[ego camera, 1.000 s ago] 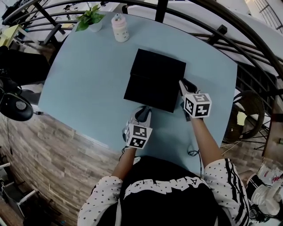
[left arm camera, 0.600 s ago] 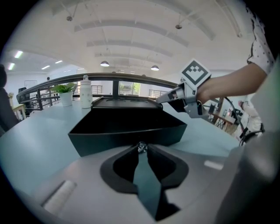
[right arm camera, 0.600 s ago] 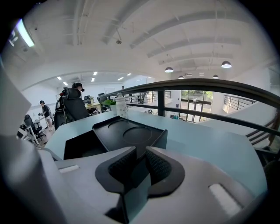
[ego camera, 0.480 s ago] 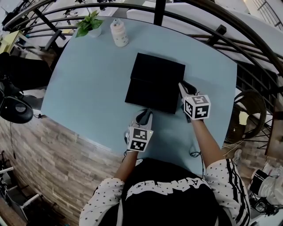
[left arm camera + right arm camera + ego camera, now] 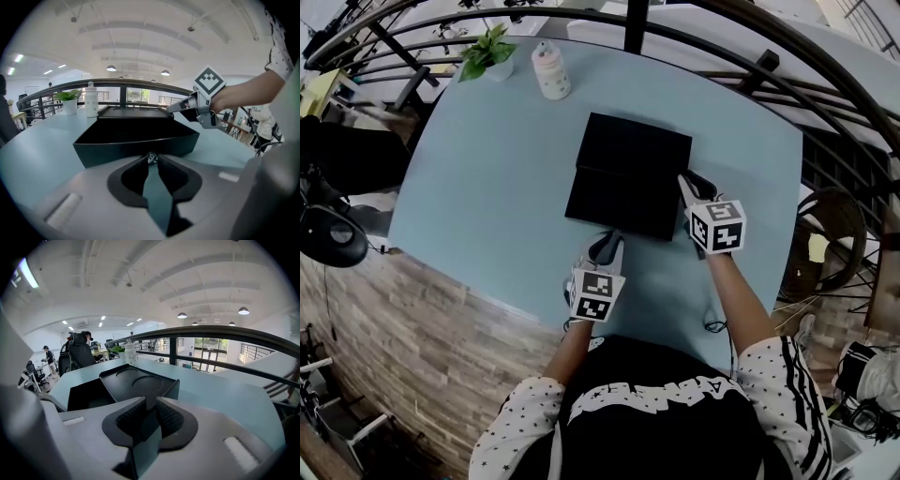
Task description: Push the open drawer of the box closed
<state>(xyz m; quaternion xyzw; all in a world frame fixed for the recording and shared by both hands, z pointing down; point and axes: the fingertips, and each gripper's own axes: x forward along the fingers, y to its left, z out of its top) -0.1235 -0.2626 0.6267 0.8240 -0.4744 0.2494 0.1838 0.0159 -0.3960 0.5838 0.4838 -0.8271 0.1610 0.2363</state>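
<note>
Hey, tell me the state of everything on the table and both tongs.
Drawer: open, pulled out.
Box: upright on the table.
Left tongs: shut, tips at the drawer front.
Right tongs: shut, beside the box's right side.
Bottle: upright.
Plant: upright.

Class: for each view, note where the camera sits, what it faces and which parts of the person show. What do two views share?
Head view: on the head, facing down at table and box; both forearms, left gripper, right gripper show.
Left gripper view: on the left gripper, facing the open drawer head-on; its shut jaws, right gripper, forearm show.
Right gripper view: on the right gripper, facing across the box top; its shut jaws show.
All three share the bottle.
</note>
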